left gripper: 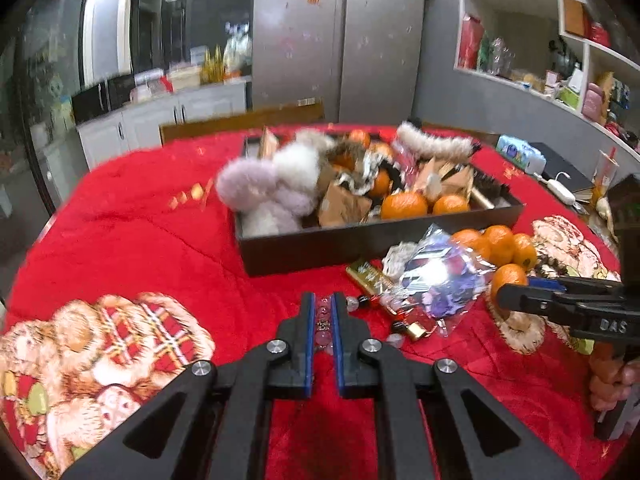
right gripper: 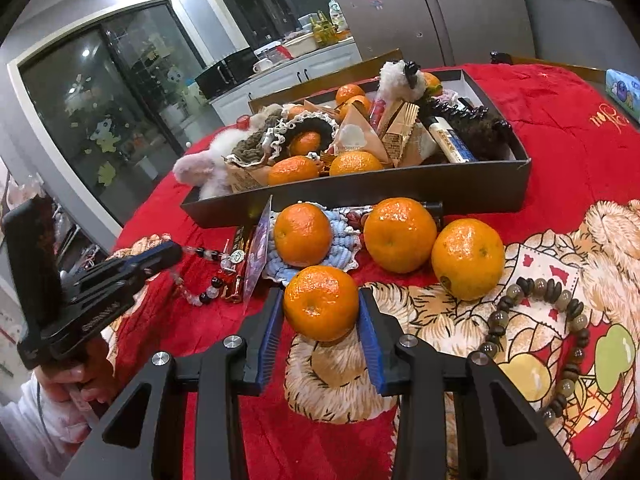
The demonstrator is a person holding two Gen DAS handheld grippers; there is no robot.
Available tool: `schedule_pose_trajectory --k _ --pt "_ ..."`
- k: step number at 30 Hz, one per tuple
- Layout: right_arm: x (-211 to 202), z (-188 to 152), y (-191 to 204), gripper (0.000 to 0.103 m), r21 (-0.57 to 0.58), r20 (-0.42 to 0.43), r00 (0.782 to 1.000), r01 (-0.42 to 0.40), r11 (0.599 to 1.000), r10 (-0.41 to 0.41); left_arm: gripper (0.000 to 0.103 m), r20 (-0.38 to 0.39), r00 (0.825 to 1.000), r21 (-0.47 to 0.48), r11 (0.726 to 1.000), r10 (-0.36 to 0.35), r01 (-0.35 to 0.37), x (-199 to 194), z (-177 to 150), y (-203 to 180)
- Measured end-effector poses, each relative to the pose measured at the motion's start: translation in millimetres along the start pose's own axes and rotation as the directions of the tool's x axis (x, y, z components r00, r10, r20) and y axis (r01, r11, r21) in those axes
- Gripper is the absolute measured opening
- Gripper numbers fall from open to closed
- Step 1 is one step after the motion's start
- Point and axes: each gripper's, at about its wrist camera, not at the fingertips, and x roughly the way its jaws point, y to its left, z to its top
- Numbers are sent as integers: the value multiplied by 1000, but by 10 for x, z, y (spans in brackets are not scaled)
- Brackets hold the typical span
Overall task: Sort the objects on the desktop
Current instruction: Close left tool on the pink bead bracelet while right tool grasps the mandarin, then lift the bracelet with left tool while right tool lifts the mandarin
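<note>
My left gripper [left gripper: 323, 304] is shut on a clear, pink and black bead bracelet [left gripper: 324, 325], which trails from its tips in the right wrist view [right gripper: 208, 276]. My right gripper [right gripper: 320, 300] is shut on a tangerine [right gripper: 321, 303] and holds it at the red cloth; it also shows in the left wrist view [left gripper: 507, 278]. Three more tangerines [right gripper: 400, 234] lie beside it. A dark box [left gripper: 360, 236] holds tangerines, fluffy pompoms [left gripper: 256, 184] and paper packets.
A shiny plastic packet [left gripper: 440, 276] and a gold-wrapped bar [left gripper: 368, 278] lie in front of the box. A brown bead bracelet [right gripper: 560, 344] lies on the bear-print cloth at right. A blue crocheted piece [right gripper: 344, 240] sits under a tangerine. A tissue pack [left gripper: 520, 154] is at far right.
</note>
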Motion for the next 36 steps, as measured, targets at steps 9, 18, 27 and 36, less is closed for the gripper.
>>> schedule_pose_trajectory --k 9,18,27,36 --pt "-49 -50 163 35 -73 13 1000 3 997 -2 8 -58 996 -19 998 -65 64 7 -63 2" --pt "-94 -48 197 35 -89 43 999 19 996 -16 8 -92 992 -90 993 -88 80 81 -86 129" --pt "-185 -51 279 35 -125 99 994 55 991 -43 8 -17 999 -57 998 -33 32 -85 -66 75" --pt "-219 -35 278 35 -108 101 993 78 991 -67 8 64 997 -41 998 -36 38 -344 35 -13"
